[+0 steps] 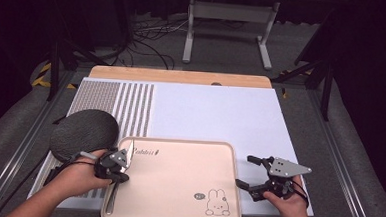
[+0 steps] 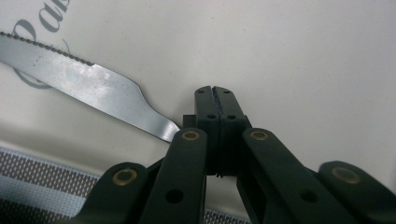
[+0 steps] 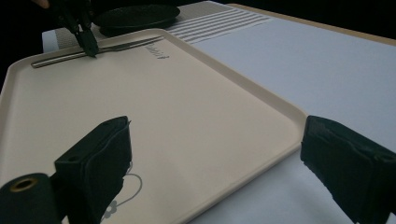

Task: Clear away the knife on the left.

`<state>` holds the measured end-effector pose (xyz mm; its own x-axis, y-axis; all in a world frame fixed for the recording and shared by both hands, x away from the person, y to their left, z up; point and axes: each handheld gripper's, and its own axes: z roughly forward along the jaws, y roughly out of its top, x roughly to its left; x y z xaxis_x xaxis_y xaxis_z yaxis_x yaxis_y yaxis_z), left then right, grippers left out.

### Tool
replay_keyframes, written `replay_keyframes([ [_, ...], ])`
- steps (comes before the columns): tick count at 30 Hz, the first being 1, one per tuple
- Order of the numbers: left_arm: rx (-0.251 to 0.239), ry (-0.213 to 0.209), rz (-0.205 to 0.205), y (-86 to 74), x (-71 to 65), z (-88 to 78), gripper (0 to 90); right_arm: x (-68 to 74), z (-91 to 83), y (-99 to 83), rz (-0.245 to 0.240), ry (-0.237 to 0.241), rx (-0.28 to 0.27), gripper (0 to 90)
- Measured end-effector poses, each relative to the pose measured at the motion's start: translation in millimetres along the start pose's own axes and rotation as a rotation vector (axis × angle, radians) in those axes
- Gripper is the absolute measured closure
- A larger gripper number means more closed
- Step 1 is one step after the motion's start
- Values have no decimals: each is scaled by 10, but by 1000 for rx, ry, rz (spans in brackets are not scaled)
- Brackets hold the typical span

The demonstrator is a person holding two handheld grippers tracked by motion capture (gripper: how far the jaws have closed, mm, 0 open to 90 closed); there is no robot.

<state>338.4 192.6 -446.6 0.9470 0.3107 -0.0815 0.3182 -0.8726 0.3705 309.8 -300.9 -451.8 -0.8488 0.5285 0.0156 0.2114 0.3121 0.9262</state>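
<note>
Knife (image 2: 98, 91) lies along the left edge of the beige tray (image 1: 177, 188), low in the high view, with the left gripper (image 2: 215, 95) clamped shut on its handle. At lower right, the right gripper (image 1: 250, 170) hangs wide open beside the tray's right rim, holding nothing. A dark round mat (image 1: 84, 133) sits at mid left, overlapping the striped placemat (image 1: 126, 105) on the white table cover (image 1: 221, 112).
</note>
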Motion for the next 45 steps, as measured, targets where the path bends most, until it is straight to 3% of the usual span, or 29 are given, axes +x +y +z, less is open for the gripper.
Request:
replay_keyframes([
  [10, -6, -16, -43, -61, 12, -18, 900, -1, 20, -4, 2, 7, 1, 97],
  [21, -11, -16, -43, -69, 14, -22, 900, -1, 20, -7, 2, 9, 3, 97],
  [23, -21, -21, -62, -67, 11, -26, 899, 0, 19, -7, 2, 9, 3, 97],
  [26, -41, -40, -120, -48, 3, -36, 780, 0, 18, -8, 2, 8, 4, 97],
  [29, -73, -50, -148, -23, -17, -62, 677, 3, 20, -7, 1, 9, 3, 97],
  [31, -118, -45, -150, -14, -20, -69, 539, 3, 21, -7, 1, 8, 4, 97],
  [32, -168, -32, -151, -9, -16, -64, 446, 4, 21, -7, 1, 8, 4, 97],
  [33, -213, -23, -148, -11, -13, -59, 293, 3, 22, -7, -1, 6, 5, 97],
  [34, -227, -17, -144, -5, -6, -69, 230, 4, 22, -7, -2, 6, 5, 97],
  [45, -317, 33, -94, 10, -17, -241, 167, 5, 15, -10, -4, 2, 5, 97],
])
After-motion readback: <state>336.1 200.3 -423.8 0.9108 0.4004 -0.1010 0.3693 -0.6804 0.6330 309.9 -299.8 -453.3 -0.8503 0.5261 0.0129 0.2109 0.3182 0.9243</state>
